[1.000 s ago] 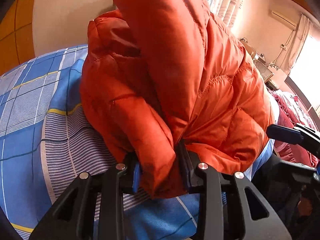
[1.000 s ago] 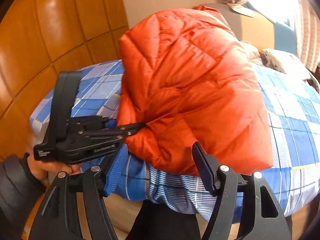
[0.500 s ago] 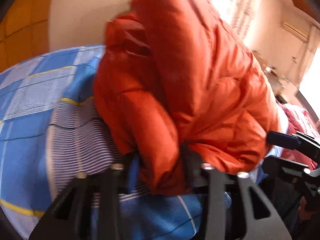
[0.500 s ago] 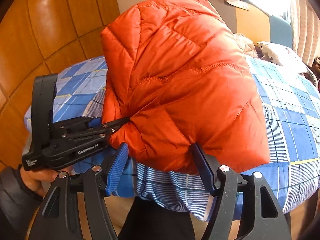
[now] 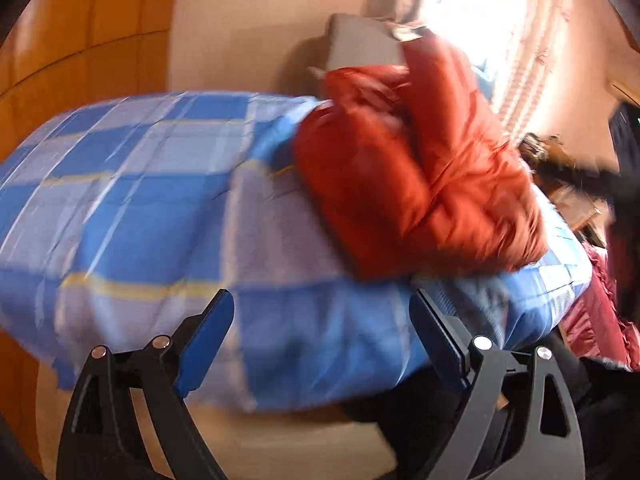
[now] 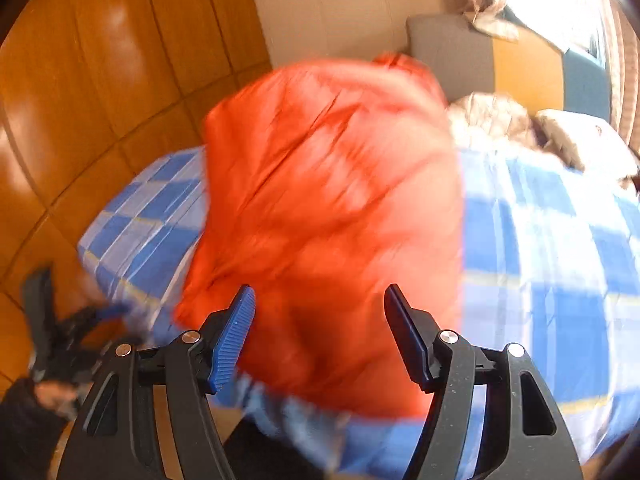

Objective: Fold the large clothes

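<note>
An orange puffer jacket (image 5: 420, 184) lies bundled on the bed's blue checked sheet (image 5: 140, 200). My left gripper (image 5: 320, 300) stands back from it at the bed's near edge. Its jaws are opening and hold nothing, with only the sheet showing between them. In the right wrist view the jacket (image 6: 328, 200) fills the middle. My right gripper (image 6: 320, 296) is open just in front of the jacket's near edge, and its blue pads (image 6: 234, 340) do not press the cloth. The left gripper (image 6: 60, 340) shows blurred at the lower left, in a person's hand.
Wooden wall panels (image 6: 100, 80) stand behind the bed on the left. A grey and yellow headboard (image 6: 460, 52), pillows (image 6: 580, 140) and a bright curtained window (image 5: 500, 20) lie beyond the jacket. Dark red cloth (image 5: 600, 320) hangs by the bed's right side.
The left gripper let go of the jacket's fold, opened wide and drew back to the left. The jacket now rests on the bed. The right gripper pulled back a little, still open.
</note>
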{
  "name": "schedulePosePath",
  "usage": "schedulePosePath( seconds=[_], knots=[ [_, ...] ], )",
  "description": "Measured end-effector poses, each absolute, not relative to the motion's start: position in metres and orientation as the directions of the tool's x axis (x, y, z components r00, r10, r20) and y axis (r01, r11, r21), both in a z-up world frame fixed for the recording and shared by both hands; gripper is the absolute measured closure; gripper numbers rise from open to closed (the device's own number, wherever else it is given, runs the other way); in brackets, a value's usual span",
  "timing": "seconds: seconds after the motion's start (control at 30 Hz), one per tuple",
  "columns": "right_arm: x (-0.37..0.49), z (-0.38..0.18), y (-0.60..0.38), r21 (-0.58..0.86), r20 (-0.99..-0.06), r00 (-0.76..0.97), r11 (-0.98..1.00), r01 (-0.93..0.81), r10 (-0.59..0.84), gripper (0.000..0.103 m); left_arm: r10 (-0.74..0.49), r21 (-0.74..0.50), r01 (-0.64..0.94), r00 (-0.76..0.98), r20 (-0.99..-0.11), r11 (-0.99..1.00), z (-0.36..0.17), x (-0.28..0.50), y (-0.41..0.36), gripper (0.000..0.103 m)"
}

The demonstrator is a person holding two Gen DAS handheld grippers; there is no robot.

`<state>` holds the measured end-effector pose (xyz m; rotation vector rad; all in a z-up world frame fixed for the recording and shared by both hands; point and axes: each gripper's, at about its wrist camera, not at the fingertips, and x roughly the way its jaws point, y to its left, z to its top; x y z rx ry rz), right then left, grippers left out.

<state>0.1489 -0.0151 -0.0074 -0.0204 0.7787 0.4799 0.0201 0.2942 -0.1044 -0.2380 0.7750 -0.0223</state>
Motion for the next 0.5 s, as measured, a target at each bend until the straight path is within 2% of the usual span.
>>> schedulePosePath(
  seconds=[0.17,0.27,0.4,0.5],
  knots=[
    [0.236,0.015,-0.02,0.118,-0.67,0.629,0.893,-0.434,0.394,0.036,-0.026,-0.26,-0.228,0.703,-0.711,0.938,-0.123,-0.024,0.328,0.015],
    [0.274,0.023,0.001,0.101,-0.684,0.582,0.847,-0.522,0.44,0.036,0.01,-0.28,-0.313,0.683,-0.731,0.907,-0.137,-0.046,0.337,0.017],
    [0.302,0.018,0.048,-0.006,-0.753,0.5,0.756,-0.654,0.427,0.036,0.023,-0.31,-0.391,0.652,-0.758,0.867,-0.161,-0.063,0.345,0.017],
    [0.318,-0.006,0.079,-0.068,-0.842,0.421,0.709,-0.702,0.337,0.035,0.024,-0.316,-0.434,0.619,-0.785,0.844,-0.178,-0.07,0.343,0.019]
  ],
)
